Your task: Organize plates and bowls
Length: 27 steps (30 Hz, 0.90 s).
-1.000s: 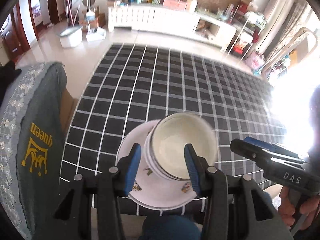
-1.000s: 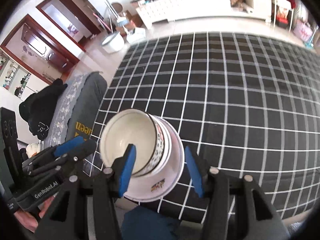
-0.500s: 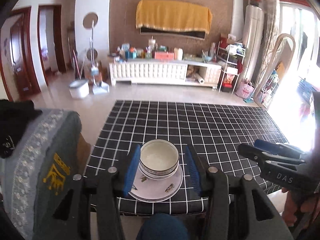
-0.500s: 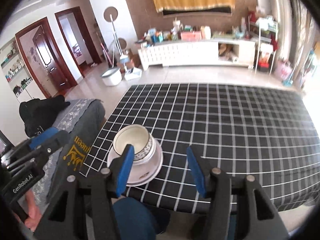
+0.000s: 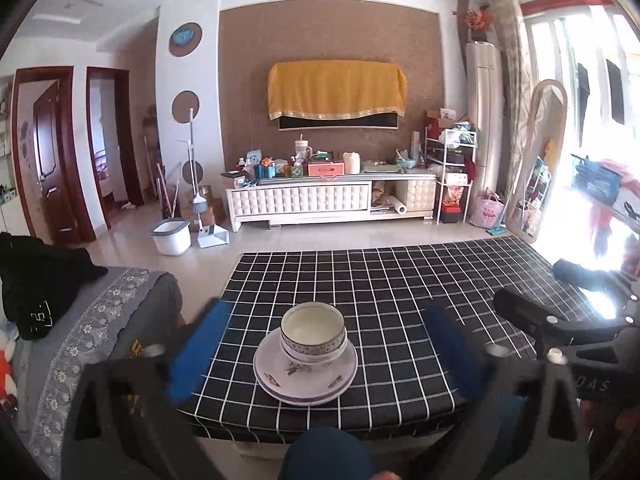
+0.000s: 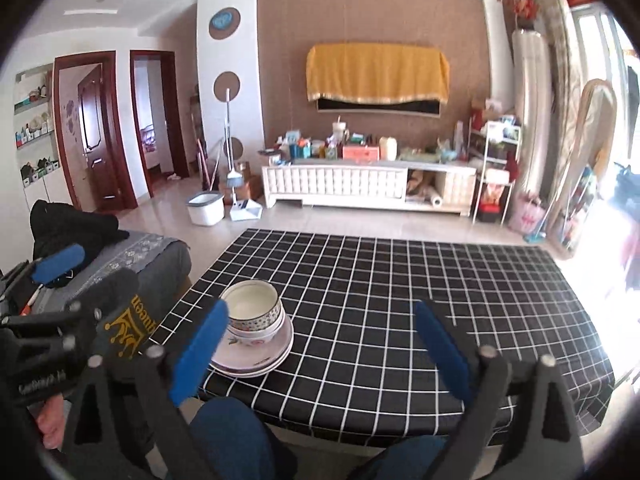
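Observation:
Stacked patterned bowls (image 5: 313, 332) sit on stacked white plates (image 5: 306, 380) near the front left corner of the black checked table (image 5: 420, 280). My left gripper (image 5: 326, 306) hangs back from the table with its jaws opening wide; nothing is between the blue pads (image 5: 196, 352), and the stack stands well ahead of them. My right gripper (image 6: 320, 306) is also drawn back, jaws opening and empty, with the bowls (image 6: 252, 312) and plates (image 6: 256, 356) ahead to its left. Each gripper shows in the other's view: the right gripper (image 5: 560, 320) and the left gripper (image 6: 60, 268).
A grey seat draped with a "queen" cloth (image 6: 132, 320) and a black garment (image 5: 36, 280) stands left of the table. A person's blue-clad knee (image 5: 324, 452) is at the table's near edge. A white bucket (image 5: 170, 236) and a long cabinet (image 5: 328, 200) stand far behind.
Both grippers have drawn back and upward from the bowl and plate stack, and their jaws have widened. The views have tilted from looking down at the table to nearly level.

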{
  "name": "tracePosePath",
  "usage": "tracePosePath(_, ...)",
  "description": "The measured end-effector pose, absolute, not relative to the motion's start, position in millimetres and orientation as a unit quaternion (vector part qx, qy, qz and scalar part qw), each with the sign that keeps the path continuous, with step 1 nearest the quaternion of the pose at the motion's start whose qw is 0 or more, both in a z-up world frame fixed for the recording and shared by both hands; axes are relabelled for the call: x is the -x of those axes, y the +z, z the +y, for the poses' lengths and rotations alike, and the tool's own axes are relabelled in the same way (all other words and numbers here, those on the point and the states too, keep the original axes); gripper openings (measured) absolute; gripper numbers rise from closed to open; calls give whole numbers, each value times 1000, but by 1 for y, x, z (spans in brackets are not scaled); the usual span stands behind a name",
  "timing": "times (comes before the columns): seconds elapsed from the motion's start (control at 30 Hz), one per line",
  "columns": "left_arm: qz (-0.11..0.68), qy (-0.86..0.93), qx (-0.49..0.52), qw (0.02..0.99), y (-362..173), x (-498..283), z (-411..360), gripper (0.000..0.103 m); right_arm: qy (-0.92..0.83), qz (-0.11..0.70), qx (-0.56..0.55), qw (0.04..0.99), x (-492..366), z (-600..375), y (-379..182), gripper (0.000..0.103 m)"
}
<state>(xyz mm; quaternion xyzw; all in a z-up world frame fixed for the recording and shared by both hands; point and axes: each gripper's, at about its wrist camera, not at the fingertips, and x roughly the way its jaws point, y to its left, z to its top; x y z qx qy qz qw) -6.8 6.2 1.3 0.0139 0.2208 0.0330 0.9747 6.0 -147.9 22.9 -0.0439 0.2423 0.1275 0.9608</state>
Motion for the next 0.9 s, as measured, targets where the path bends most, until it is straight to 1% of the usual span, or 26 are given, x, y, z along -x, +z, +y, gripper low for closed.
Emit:
tracePosePath(0.1, 219, 32, -15, 975, 0, 23, 1, 103, 125, 236, 39, 963, 2, -153, 22, 100)
tracePosePath(0.17, 219, 32, -15, 975, -2, 29, 0, 103, 114, 228, 40, 966, 11, -156, 23, 103)
tracePosePath(0.53, 212, 21, -7, 977, 0, 47, 1, 103, 119, 225, 51, 966, 39, -159, 24, 103)
tracePosePath(0.9, 211, 12, -5, 977, 1, 50, -3, 103, 113, 221, 49, 967, 48, -159, 25, 103)
